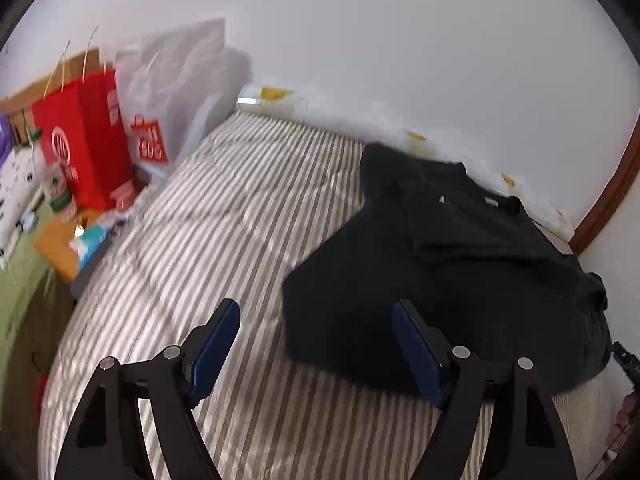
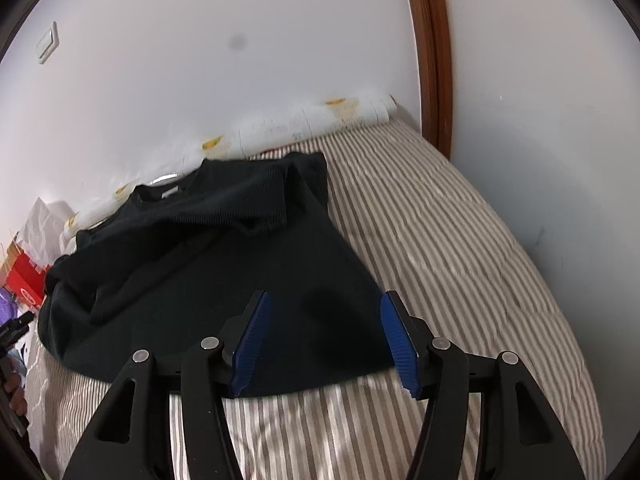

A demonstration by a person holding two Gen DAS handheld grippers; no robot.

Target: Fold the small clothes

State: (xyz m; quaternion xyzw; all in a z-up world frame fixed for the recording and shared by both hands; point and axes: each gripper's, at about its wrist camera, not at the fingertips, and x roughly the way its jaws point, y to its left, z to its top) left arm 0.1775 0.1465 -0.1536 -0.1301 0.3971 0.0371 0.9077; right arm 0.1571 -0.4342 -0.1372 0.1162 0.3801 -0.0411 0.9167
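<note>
A black short-sleeved top (image 1: 448,264) lies on the striped bed cover (image 1: 224,216), its neck toward the wall and one sleeve folded inward over the body. It also shows in the right wrist view (image 2: 224,264). My left gripper (image 1: 316,320) is open and empty, hovering by the top's near left hem corner. My right gripper (image 2: 324,312) is open and empty, just above the near hem on the right side of the top. The bed cover (image 2: 460,240) extends right of it.
A red paper bag (image 1: 86,136) and a white plastic bag (image 1: 176,92) stand at the bed's far left, with small boxes and bottles beside them. A white patterned cloth roll (image 2: 304,124) lies along the wall. A brown door frame (image 2: 434,52) stands at the right.
</note>
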